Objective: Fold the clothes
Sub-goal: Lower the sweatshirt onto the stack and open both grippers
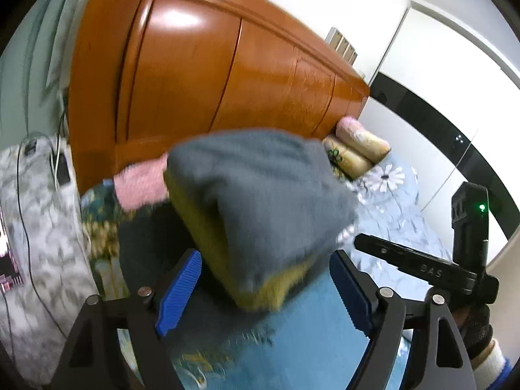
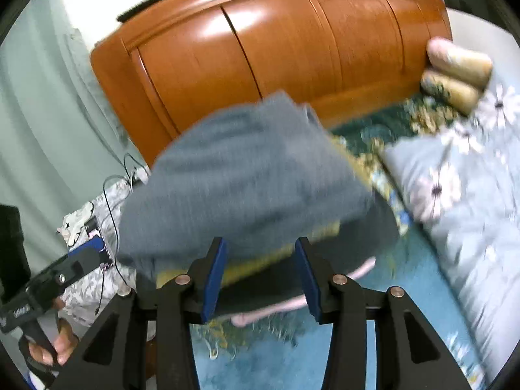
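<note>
Both your grippers, left gripper (image 1: pixel 265 287) and right gripper (image 2: pixel 261 276), show jaws apart, nothing clamped. The grey garment (image 1: pixel 260 195) sits bunched at twelve o'clock on the bed (image 1: pixel 308 331); grab opposite corners, spread flat.

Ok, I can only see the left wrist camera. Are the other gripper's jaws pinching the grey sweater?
Observer: No. The right gripper has its jaws open, and the grey sweater only shows between them.
Operator: Is anything poking out underneath?
Observer: Yes, a thin pink strip sticks out from under the dark cloth at the near edge.
Operator: Can you see who holds the left one?
Observer: Only fingers, curled round the handle of the left gripper, low on the left of the right wrist view.
</note>
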A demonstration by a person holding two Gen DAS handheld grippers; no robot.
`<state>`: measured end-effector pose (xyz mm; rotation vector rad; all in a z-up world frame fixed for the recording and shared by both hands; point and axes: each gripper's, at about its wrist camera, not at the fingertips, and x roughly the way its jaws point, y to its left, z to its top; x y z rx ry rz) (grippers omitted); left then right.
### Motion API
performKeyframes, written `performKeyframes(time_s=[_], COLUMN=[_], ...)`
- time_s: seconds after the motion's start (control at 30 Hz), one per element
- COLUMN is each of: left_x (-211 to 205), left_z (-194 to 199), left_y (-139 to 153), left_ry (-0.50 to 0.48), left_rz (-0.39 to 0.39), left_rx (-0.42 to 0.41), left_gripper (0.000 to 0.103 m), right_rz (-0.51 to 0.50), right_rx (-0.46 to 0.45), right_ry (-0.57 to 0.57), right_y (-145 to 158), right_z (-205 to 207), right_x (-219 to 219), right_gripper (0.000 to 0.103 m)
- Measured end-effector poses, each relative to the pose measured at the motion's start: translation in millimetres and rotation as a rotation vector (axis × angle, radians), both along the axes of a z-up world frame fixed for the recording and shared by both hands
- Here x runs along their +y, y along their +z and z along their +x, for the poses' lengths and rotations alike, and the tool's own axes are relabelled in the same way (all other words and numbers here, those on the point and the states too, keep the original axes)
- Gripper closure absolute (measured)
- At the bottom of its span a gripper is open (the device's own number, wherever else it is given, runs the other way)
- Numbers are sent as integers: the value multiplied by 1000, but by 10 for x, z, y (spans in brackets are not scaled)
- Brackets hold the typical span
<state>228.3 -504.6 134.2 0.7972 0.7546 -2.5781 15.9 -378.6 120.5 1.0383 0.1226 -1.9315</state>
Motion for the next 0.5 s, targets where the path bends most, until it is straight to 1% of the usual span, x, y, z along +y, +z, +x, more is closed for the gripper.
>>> performKeyframes(time_s=[0.03, 0.07, 0.13, 0.2, 0.27, 0.3, 0.33, 0.5], left_x=[64, 127, 236, 287, 324, 344, 361, 446], left_z=[6, 10, 16, 23, 35, 41, 54, 78], left_y=[-52, -100, -185, -261, -337, -374, -402, -503], left_ry=[0, 0, -5, -1, 8, 14, 19, 15], left_rz=[-10, -27, -47, -34, -16, -11, -9, 33], left_rx=[-19, -36, -52, -53, -52, -51, -50, -20], left_gripper=[19, 19, 18, 17, 11, 4, 0, 0], right_rz=[13, 26, 51, 77, 111, 120, 127, 129], right_rx=[-3, 0, 13, 35, 66, 80, 94, 105], right_ry=[0, 1, 10, 15, 12, 12, 11, -6], right_y=[-71, -125, -220, -277, -321, -338, -354, -437], right_z=[49, 85, 192, 288, 373, 411, 449, 518], right_x=[5, 8, 10, 13, 21, 29, 39, 112], right_gripper=[57, 53, 52, 50, 47, 46, 45, 43])
